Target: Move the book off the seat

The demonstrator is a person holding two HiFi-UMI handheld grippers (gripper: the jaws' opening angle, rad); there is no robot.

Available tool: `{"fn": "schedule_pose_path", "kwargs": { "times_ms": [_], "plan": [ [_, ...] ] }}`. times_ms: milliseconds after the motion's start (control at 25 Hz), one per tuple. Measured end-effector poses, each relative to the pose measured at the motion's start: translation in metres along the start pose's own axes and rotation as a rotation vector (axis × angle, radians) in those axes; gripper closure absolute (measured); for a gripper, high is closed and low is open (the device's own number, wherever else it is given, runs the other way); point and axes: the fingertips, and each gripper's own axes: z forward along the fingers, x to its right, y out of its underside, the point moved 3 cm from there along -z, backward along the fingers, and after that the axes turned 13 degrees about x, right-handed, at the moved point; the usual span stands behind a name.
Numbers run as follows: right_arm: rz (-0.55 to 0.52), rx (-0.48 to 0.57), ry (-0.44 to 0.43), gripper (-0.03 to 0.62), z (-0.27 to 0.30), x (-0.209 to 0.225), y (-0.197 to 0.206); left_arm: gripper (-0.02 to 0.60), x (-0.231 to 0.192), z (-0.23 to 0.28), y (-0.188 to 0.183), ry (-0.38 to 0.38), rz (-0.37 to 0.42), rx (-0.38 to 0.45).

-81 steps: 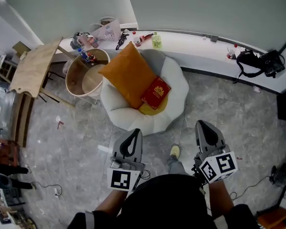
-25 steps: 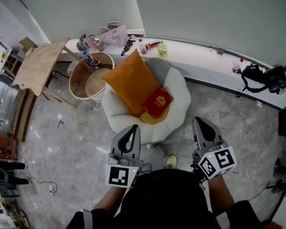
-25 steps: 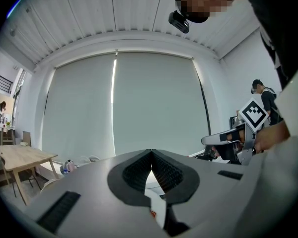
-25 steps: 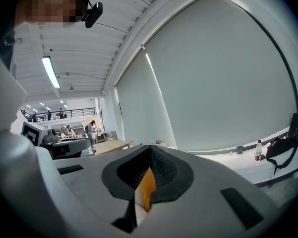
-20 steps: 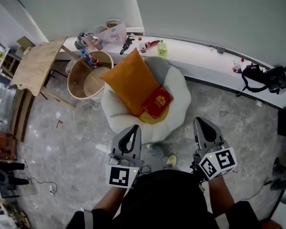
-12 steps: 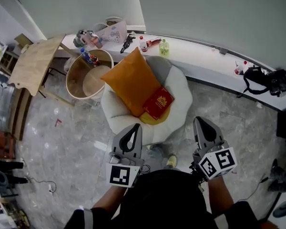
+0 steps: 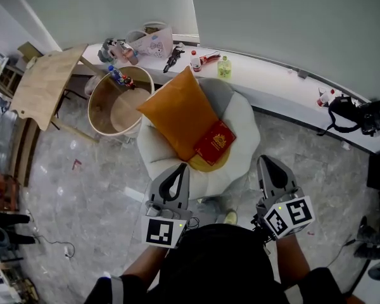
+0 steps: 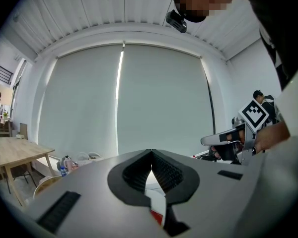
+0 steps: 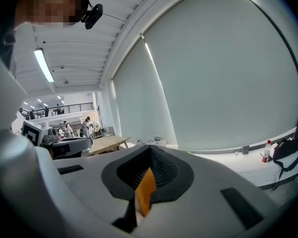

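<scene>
Holding one tool in each hand, the person is standing directly in front of the seat, a white, round, padded chair. The left gripper is keeping its jaws pressed together with nothing pinched. Through the narrow slit under its closed tips, only a sliver of white and red from beyond is showing. The right gripper is likewise showing its jaws pressed together and holding nothing, with a strip of orange from beyond showing through its slit.

The book, red with a gold emblem on its cover, is lying ahead of both tools, between their lines of aim and clear of both tips. It is resting on a yellow cushion in the hollow of the seat, and neither tool is touching it. An orange pillow is leaning on the seat ahead of the left gripper, with its lower edge just beside the book.

A round wooden tub is standing further ahead and to the left of the left gripper, beside the seat. A wooden table is standing beyond it, further left. A white ledge is running past the far side of the seat and carrying small bottles. A black bag is lying on the ledge, well ahead and to the right of the right gripper.
</scene>
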Motion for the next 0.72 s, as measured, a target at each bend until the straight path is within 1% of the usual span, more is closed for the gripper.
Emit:
{"fn": "schedule_pose_path", "kwargs": {
  "times_ms": [240,360,720],
  "plan": [
    [-0.005,-0.009,0.002,0.586,0.027,-0.001,0.004,0.571,-0.024,0.014,0.005,0.005,0.01,-0.015],
    [-0.01,-0.016,0.003,0.586,0.037,-0.003,0.006,0.571,-0.033,0.018,0.009,0.001,-0.011,-0.001],
    [-0.05,-0.028,-0.006,0.586,0.063,-0.017,0.003,0.571,-0.061,0.021,0.006,-0.01,-0.026,0.03]
  ]
}}
